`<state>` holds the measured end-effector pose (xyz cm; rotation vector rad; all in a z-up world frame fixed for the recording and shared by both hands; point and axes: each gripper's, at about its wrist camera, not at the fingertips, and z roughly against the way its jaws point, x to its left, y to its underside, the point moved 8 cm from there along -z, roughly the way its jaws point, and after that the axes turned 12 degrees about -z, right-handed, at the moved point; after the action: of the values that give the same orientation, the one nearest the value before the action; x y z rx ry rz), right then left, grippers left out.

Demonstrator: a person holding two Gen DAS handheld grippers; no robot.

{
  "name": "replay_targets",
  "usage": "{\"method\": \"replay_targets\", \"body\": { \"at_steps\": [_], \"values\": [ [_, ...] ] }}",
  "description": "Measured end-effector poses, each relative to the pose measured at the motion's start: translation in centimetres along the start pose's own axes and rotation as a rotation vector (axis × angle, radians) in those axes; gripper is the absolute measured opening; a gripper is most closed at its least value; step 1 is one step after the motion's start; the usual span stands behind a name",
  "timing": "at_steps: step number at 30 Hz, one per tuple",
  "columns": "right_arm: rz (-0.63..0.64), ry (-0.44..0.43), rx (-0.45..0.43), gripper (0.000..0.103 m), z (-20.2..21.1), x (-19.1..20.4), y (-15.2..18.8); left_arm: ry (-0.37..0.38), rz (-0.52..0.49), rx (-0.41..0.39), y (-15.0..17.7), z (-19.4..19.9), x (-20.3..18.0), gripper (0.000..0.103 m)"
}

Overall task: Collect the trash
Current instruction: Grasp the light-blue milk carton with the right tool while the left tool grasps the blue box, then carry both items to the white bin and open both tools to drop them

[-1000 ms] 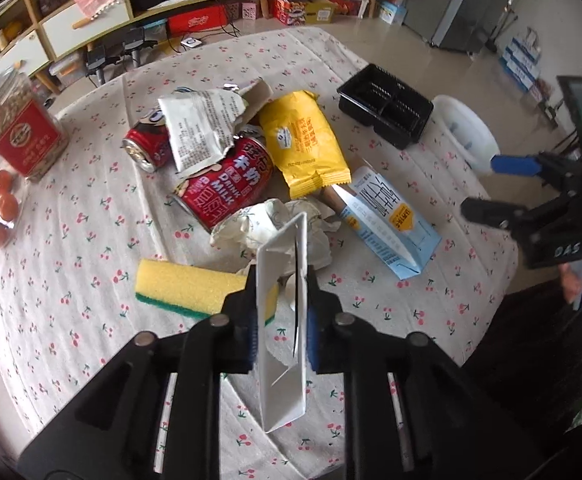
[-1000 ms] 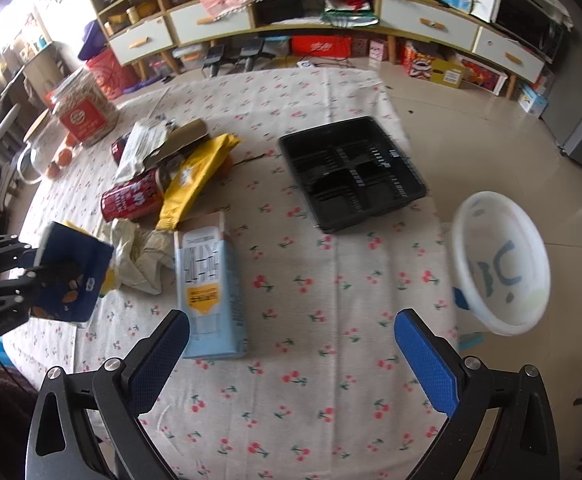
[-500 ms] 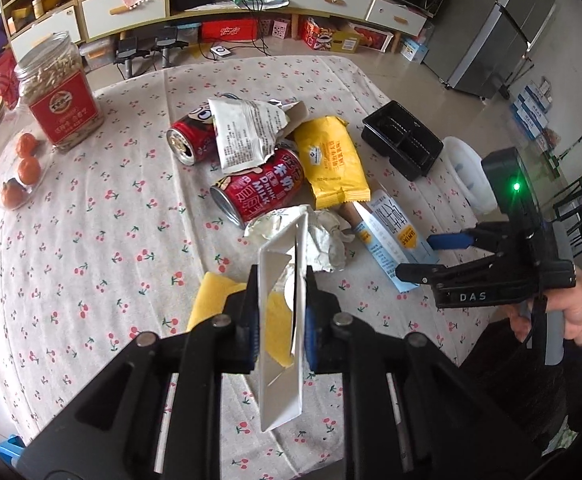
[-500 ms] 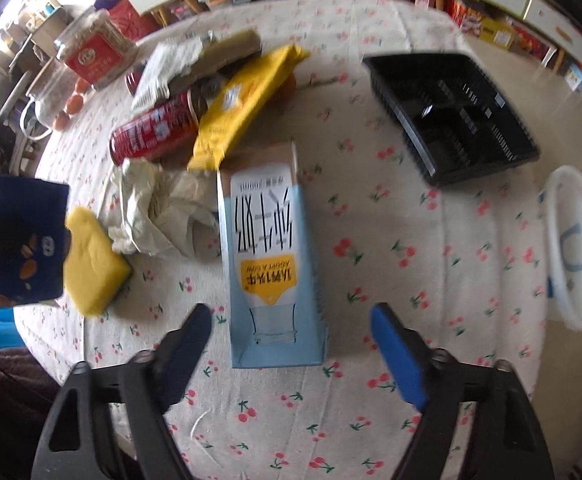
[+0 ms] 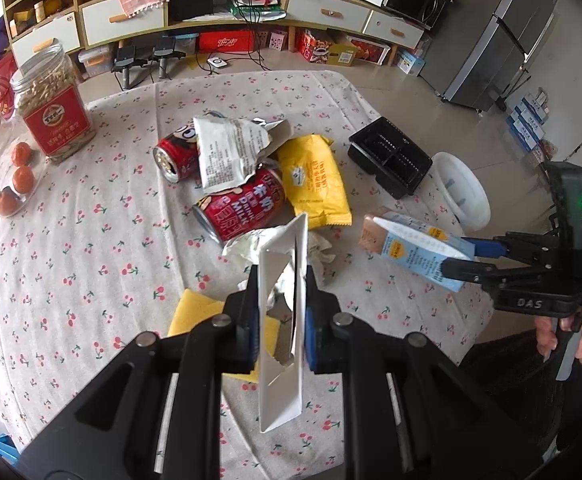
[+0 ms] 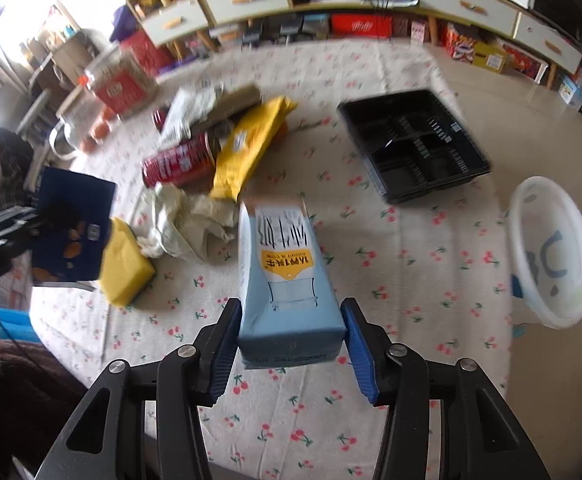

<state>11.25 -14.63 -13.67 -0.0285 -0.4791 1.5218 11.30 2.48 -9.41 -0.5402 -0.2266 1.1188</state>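
My left gripper (image 5: 281, 320) is shut on a flattened snack box (image 5: 282, 320), white inside and dark blue outside (image 6: 69, 228), held above the table. My right gripper (image 6: 291, 340) is shut on a light blue milk carton (image 6: 287, 276), which is lifted and tilted off the cloth (image 5: 415, 254). Trash on the cherry-print tablecloth (image 5: 71, 272): two red cans (image 5: 241, 208), a torn white wrapper (image 5: 227, 152), a yellow snack bag (image 5: 317, 180), crumpled paper (image 6: 179, 224) and a yellow sponge (image 6: 125, 268).
A black plastic tray (image 6: 411, 144) lies at the table's right edge. A white bin (image 6: 551, 248) stands on the floor beyond the table. A jar with a red label (image 5: 57, 120) and small oranges (image 5: 23, 178) sit at the far left.
My right gripper moved in over the blue carton, closed on it and lifted it off the table. My left gripper rose and pulled back with the box.
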Motion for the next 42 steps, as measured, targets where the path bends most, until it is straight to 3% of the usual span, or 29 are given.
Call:
{"method": "replay_targets", "body": {
  "at_steps": [9, 18, 32, 42],
  "values": [
    [-0.11, -0.029, -0.13, 0.051, 5.1, -4.0, -1.2, 0.012, -0.026, -0.038, -2.5, -0.6, -3.4, 0.019],
    [-0.271, 0.013, -0.23, 0.051, 9.3, -12.3, -1.7, 0.056, -0.069, -0.061, -5.8, -2.6, -8.6, 0.019],
    [-0.558, 0.108, -0.294, 0.051, 10.8, -28.2, 0.4, 0.153, -0.177, -0.064, -12.1, -9.2, -20.5, 0.019],
    [-0.662, 0.099, -0.33, 0.051, 11.7, -34.2, 1.8, 0.213, -0.181, -0.108, -17.5, -15.4, -27.7, 0.019]
  ]
}}
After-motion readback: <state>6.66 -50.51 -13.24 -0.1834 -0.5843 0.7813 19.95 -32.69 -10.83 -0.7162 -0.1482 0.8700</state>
